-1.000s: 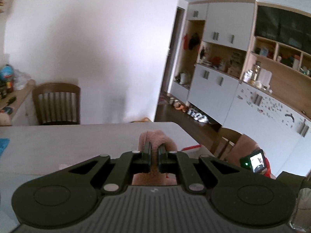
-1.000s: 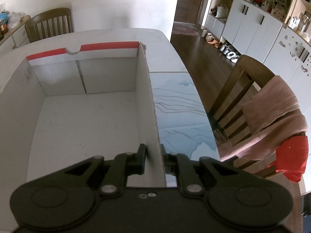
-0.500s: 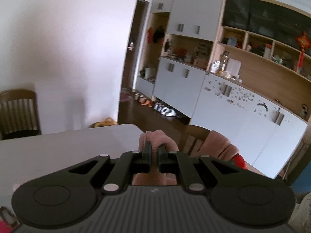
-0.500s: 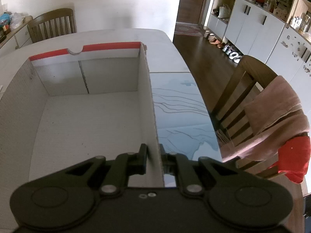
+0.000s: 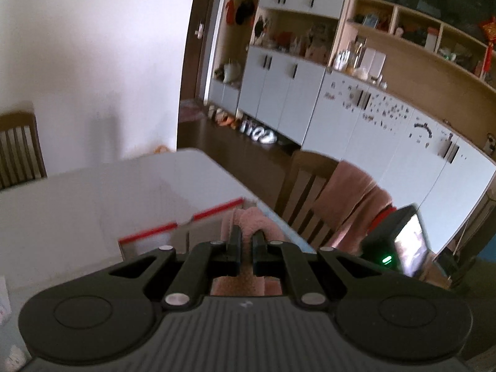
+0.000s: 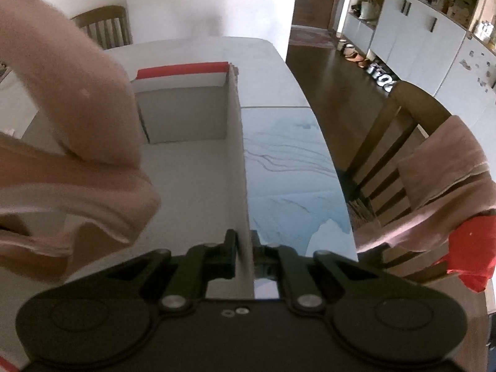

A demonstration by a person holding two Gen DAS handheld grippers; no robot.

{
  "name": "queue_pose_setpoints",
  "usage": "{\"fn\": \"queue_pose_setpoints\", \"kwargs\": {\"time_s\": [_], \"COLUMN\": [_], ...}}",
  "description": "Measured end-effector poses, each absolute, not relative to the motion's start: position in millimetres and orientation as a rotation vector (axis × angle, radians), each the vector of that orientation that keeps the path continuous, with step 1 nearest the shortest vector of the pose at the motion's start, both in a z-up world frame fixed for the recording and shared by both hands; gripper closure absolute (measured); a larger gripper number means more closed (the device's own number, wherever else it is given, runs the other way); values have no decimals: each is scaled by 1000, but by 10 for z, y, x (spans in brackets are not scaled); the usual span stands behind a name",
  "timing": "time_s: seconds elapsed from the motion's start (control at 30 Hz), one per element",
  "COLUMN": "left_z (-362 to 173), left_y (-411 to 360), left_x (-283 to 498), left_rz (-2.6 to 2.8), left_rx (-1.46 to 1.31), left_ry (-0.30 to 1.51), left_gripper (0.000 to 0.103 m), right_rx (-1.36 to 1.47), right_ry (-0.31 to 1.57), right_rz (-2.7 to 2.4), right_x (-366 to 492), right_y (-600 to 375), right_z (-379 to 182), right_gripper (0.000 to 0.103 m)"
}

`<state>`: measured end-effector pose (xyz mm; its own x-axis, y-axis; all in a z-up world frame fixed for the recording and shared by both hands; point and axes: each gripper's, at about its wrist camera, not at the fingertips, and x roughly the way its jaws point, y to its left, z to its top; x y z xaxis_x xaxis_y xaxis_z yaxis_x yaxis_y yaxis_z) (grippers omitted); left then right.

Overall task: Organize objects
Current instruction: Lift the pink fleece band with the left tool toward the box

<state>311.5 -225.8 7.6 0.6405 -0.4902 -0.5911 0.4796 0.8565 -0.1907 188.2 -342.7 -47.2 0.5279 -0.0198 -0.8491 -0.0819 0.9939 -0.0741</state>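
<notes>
Two grips | left gripper [image 5: 245, 249] clamps pink towel [image 5: 257, 226], above box [image 6: 198, 186] near left | right gripper [image 6: 243, 255] pinches box's right wall, steadying | lower towel well inside before letting go, keeping wall firm

The left gripper [image 5: 246, 243] is clamped on a fluffy pink cloth [image 5: 259, 224] above the white tabletop [image 5: 93, 192]. Just beyond it stands a white cardboard box [image 5: 148, 241] with a red-edged rim. A wooden chair [image 5: 310, 183] draped with pink fabric stands to the right.
</notes>
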Motion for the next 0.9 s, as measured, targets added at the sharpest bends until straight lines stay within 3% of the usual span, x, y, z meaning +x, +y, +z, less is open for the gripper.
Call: {"fn": "queue_pose_setpoints", "kwargs": {"time_s": [0.07,0.17,0.9], "left_z": [-53,-188,-758], "left_y": [-2291,-2305,-2233], "left_x": [3139,3132,2968], "left_rz": [-556,-565,-513], "left_rx": [-11,4,59], "left_ry": [709,737,920], "left_gripper": [98,98,97], "right_rx": [-106,-111,-239], "right_ry": [1033,1058,1178], "right_rz": [45,71,151], "right_x": [1877,1876,1998], "right_y": [-3456,-3466,-3400], "right_z": [-468,-469,-447], "right_gripper": [94,100,100]}}
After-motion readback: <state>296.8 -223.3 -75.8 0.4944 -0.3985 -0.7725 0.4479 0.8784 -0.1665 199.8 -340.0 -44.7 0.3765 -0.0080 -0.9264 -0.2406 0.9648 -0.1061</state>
